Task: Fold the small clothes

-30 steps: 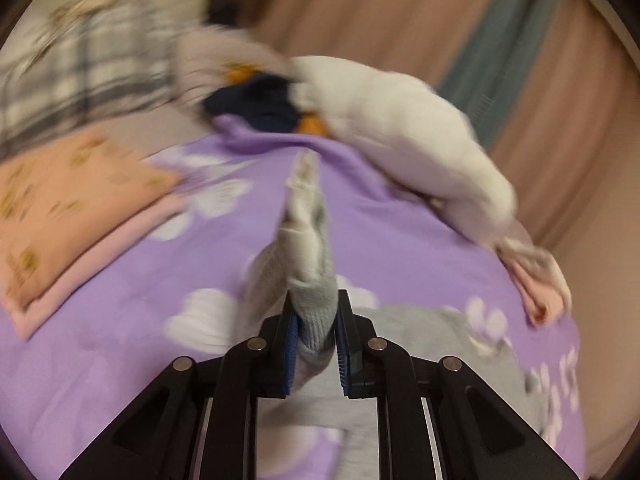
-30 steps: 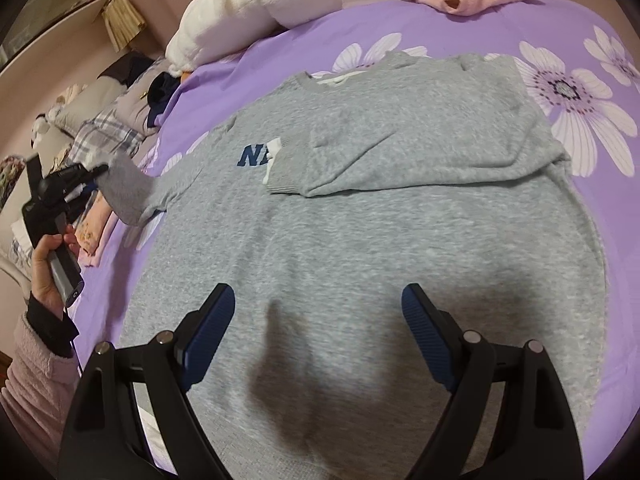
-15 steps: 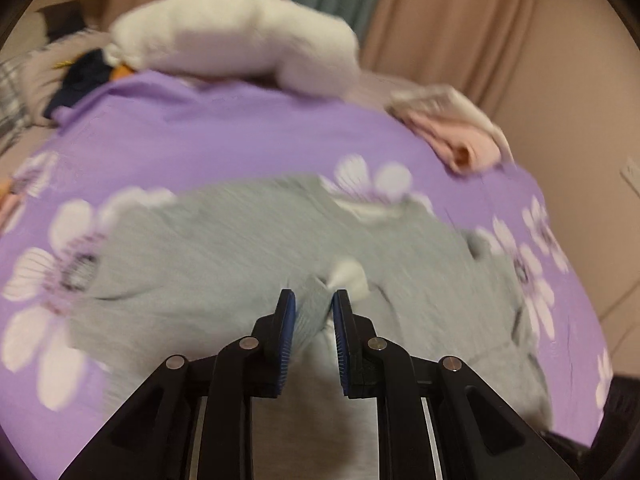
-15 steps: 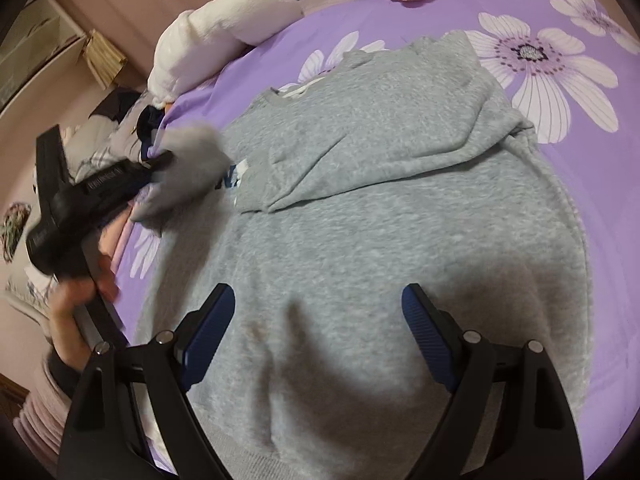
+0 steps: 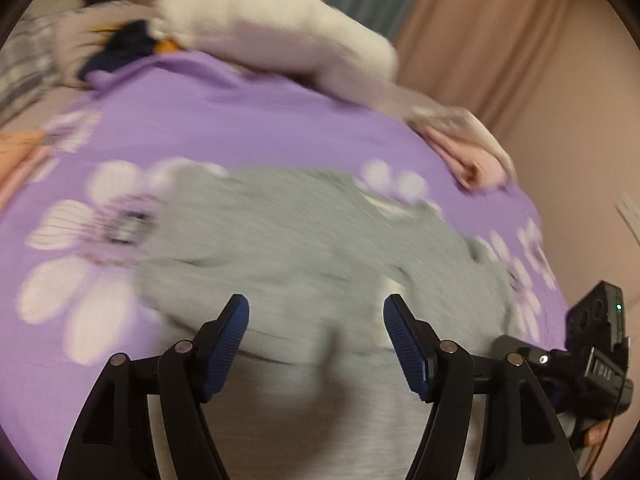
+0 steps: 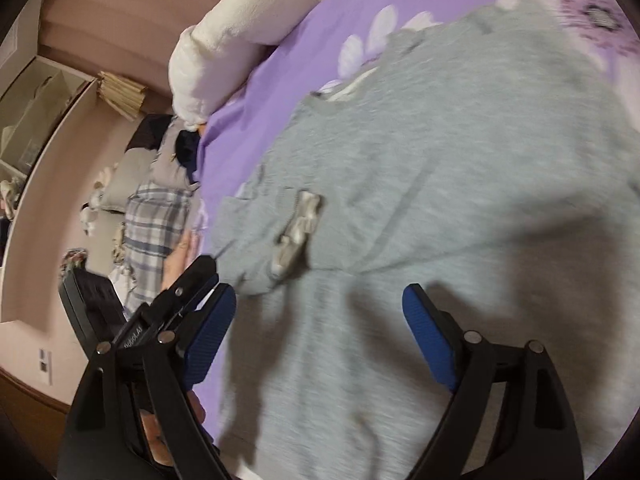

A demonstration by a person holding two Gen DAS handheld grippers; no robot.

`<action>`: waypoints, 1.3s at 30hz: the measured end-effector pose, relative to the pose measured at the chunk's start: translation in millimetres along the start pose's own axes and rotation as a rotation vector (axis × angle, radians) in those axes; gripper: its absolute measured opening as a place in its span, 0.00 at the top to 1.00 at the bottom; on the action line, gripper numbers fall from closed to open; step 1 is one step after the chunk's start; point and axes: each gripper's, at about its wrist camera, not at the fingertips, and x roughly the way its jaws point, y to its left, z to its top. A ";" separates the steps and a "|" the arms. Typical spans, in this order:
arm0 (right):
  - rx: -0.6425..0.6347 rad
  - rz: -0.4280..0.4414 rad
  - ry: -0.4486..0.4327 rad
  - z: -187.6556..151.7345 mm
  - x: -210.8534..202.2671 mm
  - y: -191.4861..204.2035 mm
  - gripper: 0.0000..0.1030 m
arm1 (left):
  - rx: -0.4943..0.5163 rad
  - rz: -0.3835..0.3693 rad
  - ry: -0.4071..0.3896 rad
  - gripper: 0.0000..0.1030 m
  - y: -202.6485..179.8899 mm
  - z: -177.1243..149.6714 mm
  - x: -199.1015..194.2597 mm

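A grey sweatshirt [image 5: 304, 248] lies flat on the purple flowered bedspread [image 5: 224, 120], both sleeves folded in over its chest. It fills the right wrist view [image 6: 440, 184], where the left sleeve's cuff [image 6: 298, 232] shows its pale inside. My left gripper [image 5: 316, 336] is open and empty just above the lower body of the sweatshirt. My right gripper [image 6: 318, 336] is open and empty above the hem area. The left gripper's fingers [image 6: 200, 276] show at the sweatshirt's left edge in the right wrist view.
A white plush pillow [image 5: 280, 28] lies at the head of the bed. Folded pink clothes [image 5: 468, 160] sit at the far right. A plaid garment [image 6: 152, 224] and other clothes lie off the bed's left side. Curtains [image 5: 460, 20] hang behind.
My left gripper carried the left sleeve across onto the chest, let go and opened wide. My right gripper stayed open and shifted slightly over the sweatshirt's lower part.
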 end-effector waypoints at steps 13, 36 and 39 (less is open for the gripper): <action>0.015 -0.097 0.107 22.8 100.2 33.1 0.84 | -0.142 0.069 -0.012 0.33 73.9 8.1 -7.2; -0.184 -0.334 -0.098 58.9 31.3 18.9 0.60 | 0.006 -0.011 0.033 0.39 22.3 22.9 34.9; -0.223 -0.324 -0.167 59.8 12.5 25.2 0.59 | 0.039 -0.005 0.023 0.43 18.3 22.5 37.4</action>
